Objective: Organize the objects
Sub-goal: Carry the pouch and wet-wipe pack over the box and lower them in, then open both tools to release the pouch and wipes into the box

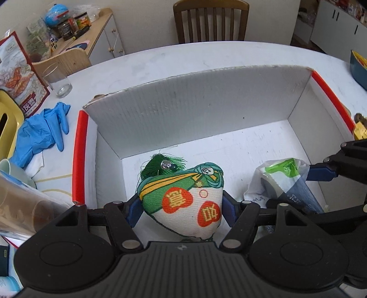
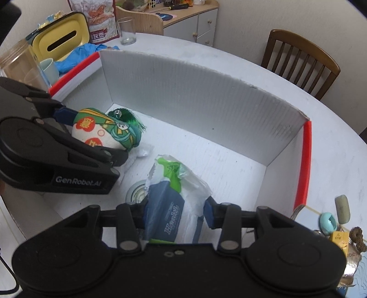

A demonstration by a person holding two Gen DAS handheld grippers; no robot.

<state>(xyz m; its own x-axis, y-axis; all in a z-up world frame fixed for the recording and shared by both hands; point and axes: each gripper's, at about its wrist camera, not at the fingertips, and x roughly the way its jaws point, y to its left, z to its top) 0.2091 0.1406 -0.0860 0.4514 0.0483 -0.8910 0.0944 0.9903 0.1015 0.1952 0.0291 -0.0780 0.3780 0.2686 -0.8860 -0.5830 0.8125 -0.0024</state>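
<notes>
A white cardboard box (image 1: 190,110) with red edges sits on the white table; it also shows in the right wrist view (image 2: 206,96). My left gripper (image 1: 181,206) is shut on a stuffed cloth sachet (image 1: 183,201) with green and orange print and a green tassel (image 1: 164,166), held inside the box at its left side. The sachet also shows in the right wrist view (image 2: 101,131). My right gripper (image 2: 176,213) is shut on a plastic tissue pack (image 2: 172,201), held inside the box to the right. The pack also shows in the left wrist view (image 1: 284,181).
Left of the box lie blue gloves (image 1: 41,130), a drinking glass (image 1: 57,80), a yellow tissue box (image 2: 60,36), a snack bag (image 2: 101,20) and a clear jar (image 2: 18,62). Small items (image 2: 339,220) lie to the box's right. A round item (image 2: 136,192) lies in the box under the pack. A wooden chair (image 1: 211,20) stands behind the table.
</notes>
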